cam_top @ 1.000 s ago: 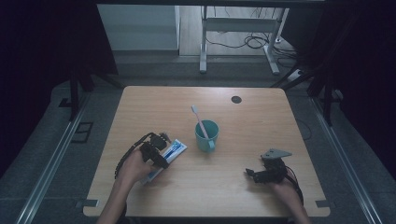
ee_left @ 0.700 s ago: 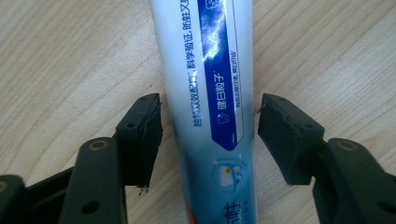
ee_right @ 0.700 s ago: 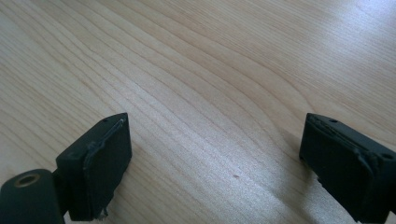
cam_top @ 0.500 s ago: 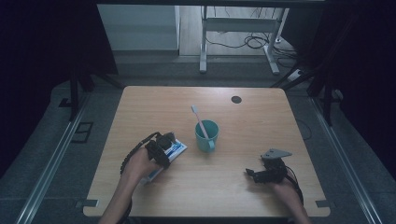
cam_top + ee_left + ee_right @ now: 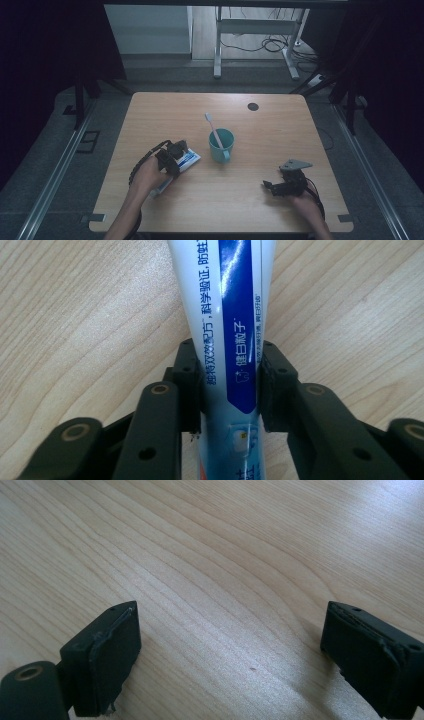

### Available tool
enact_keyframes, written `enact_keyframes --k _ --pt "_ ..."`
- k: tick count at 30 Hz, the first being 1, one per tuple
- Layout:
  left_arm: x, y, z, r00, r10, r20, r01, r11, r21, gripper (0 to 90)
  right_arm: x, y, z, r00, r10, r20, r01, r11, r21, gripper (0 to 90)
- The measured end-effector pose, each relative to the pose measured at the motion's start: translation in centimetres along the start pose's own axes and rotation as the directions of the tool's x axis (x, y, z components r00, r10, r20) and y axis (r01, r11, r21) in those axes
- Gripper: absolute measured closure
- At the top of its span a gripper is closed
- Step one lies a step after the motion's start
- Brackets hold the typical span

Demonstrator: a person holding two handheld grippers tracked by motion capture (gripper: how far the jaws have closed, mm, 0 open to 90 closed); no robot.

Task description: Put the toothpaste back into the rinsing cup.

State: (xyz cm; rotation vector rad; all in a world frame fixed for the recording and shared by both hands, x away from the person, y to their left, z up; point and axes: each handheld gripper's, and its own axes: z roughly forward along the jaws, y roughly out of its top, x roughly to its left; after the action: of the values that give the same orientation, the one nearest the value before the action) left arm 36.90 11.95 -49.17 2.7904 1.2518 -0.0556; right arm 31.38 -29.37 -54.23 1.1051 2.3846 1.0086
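Note:
A white and blue toothpaste tube (image 5: 189,159) (image 5: 235,315) lies flat on the wooden table (image 5: 280,135), left of a teal cup (image 5: 221,145) that holds a white toothbrush (image 5: 212,127). My left gripper (image 5: 172,158) (image 5: 230,372) is over the tube. Its jaws have just been closing with the tube between them, and both pads (image 5: 272,385) now press on its sides. My right gripper (image 5: 271,186) (image 5: 230,645) rests low over bare wood at the front right, open, with nothing between its pads (image 5: 112,655).
A small black disc (image 5: 253,106) sits near the table's far edge. Behind the table stand a metal frame (image 5: 255,30) and loose cables (image 5: 265,46) on the floor. Rails run along both sides of the table.
The left jaws have narrowed onto the toothpaste tube, and the left hand shifted very slightly. The right hand and gripper have not moved.

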Motion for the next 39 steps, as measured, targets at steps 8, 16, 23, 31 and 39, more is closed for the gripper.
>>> enact_keyframes --k 8,16,23,31,39 --pt "0.0 -0.6 -0.1 0.9995 0.003 0.031 -0.001 0.9989 -0.047 71.1 0.0 0.0 0.0 1.0000 0.000 0.000 0.000 1.000 0.000 9.2" --pt "-0.4 -0.8 -0.5 0.9990 0.024 0.039 -0.020 0.9950 -0.098 71.8 0.0 0.0 0.0 1.0000 0.001 0.000 -0.001 1.000 -0.001 9.2" --pt "-0.7 -1.3 -1.4 0.9982 0.047 0.037 -0.041 0.9860 -0.162 71.8 0.0 0.0 0.0 1.0000 0.002 0.000 -0.002 1.000 0.000 9.2" --pt "-0.8 -2.3 -2.3 0.9962 0.076 0.044 -0.062 0.9656 -0.253 72.0 0.0 0.0 0.0 1.0000 0.001 0.000 -0.001 1.000 -0.001 9.2" --pt "-1.2 -3.4 -3.7 0.9939 0.101 0.045 -0.078 0.9285 -0.363 72.2 0.0 0.0 0.0 1.0000 0.000 0.000 0.000 1.000 0.000 9.2"
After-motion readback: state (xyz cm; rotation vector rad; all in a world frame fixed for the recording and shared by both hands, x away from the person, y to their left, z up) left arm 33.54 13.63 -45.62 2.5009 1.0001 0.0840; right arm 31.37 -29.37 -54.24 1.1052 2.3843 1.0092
